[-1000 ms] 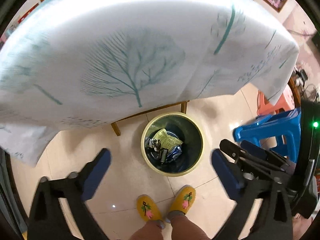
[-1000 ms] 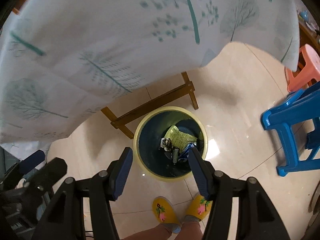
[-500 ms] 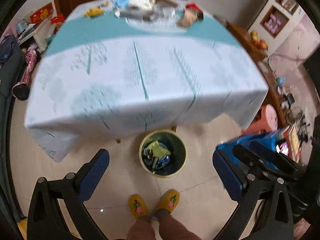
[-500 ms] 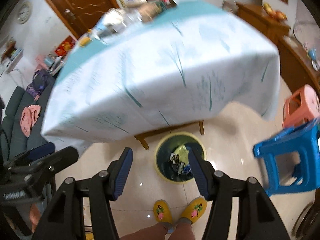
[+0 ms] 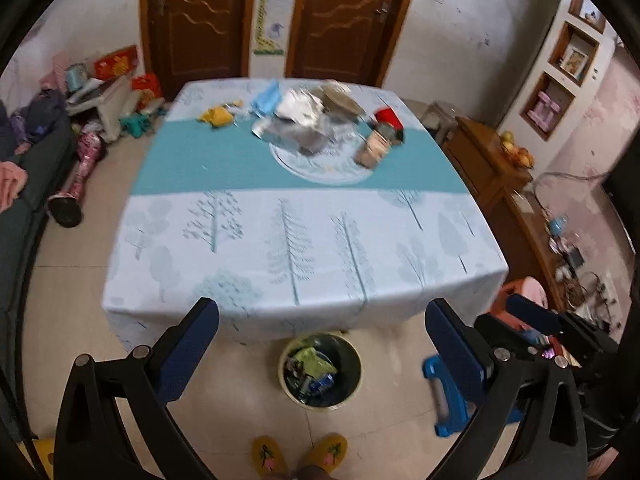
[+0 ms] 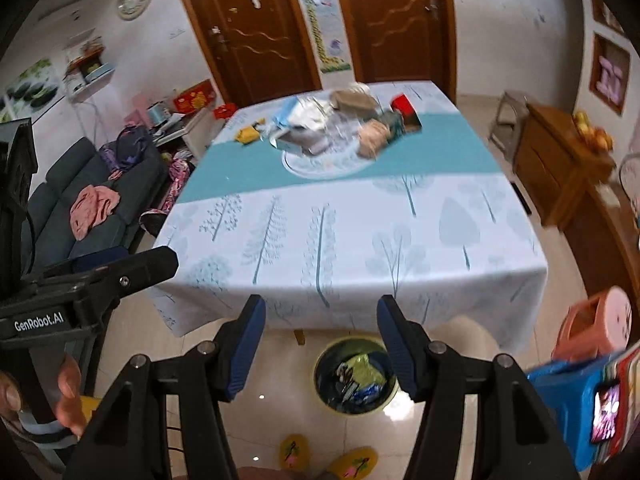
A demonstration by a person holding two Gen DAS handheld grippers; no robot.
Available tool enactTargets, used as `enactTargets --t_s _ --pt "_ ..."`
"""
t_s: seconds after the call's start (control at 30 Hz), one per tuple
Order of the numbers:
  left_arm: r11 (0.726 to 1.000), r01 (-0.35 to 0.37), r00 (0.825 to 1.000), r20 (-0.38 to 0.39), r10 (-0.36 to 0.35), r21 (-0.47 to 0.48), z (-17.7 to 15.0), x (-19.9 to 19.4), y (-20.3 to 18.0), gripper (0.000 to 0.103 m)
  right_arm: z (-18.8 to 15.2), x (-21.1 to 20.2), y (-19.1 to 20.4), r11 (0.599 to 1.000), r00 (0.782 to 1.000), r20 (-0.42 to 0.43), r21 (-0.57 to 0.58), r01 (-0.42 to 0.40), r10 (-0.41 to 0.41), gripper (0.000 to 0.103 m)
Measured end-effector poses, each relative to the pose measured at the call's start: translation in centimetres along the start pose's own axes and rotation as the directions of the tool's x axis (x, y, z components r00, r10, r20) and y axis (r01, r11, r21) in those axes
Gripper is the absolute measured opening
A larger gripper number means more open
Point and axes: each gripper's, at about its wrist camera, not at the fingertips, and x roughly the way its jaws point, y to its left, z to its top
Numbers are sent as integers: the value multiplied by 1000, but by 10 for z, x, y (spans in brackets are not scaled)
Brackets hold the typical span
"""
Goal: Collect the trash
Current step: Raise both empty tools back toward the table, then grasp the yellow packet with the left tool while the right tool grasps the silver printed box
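Below the left wrist camera, the left gripper (image 5: 320,344) hangs over the floor with its jaws spread wide and nothing between them. Between its blue pads (image 5: 188,350) stands a yellow-rimmed trash bin (image 5: 320,372) on the tiled floor, just in front of the near edge of the tabletop (image 5: 304,240). Inside the bin lie a green wrapper and other crumpled packets. On the far half of the tabletop, over a teal band in the tree-printed cloth, sits a pile of trash (image 5: 316,120): silver foil, a blue packet, a yellow wrapper (image 5: 218,115) off to the left, and a red carton (image 5: 388,118) to the right. Yellow slippers (image 5: 298,454) show at the bottom edge. A blue plastic stool (image 5: 452,400) stands right of the bin.

From the right wrist camera, the right gripper (image 6: 320,346) also has its jaws released and empty, framing the same trash bin (image 6: 354,380). The trash pile (image 6: 340,124) lies blurred on the far side of the tabletop (image 6: 360,240). At the left, a hand (image 6: 68,396) grips the handle of the left gripper. A dark sofa (image 6: 92,208) stands beyond it.
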Motion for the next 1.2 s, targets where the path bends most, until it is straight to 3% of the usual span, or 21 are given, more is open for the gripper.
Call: enactTargets --t_s 0.13,0.43,0.67,0.9,1.0,1.2 --pt "998 -46 999 26 47 -43 10 -6 5 102 17 1 -3 1000 1000 1 -8 -11 11 58" --pt "989 -79 997 -14 78 -123 39 7 32 101 56 16 1 999 999 15 -20 -29 29 58" --pt "988 -73 997 -16 72 -138 95 43 76 101 98 52 15 999 999 -3 -26 -33 33 58" --pt "993 -41 998 -55 35 -109 167 100 131 101 170 124 47 999 999 -35 -51 -10 8 59" --pt "996 -31 996 -90 23 -81 193 128 152 101 201 165 59 997 998 -64 -71 2 -7 67" --pt "1000 -18 987 -158 18 4 233 182 187 101 248 262 66 993 989 -142 -115 34 -50 70"
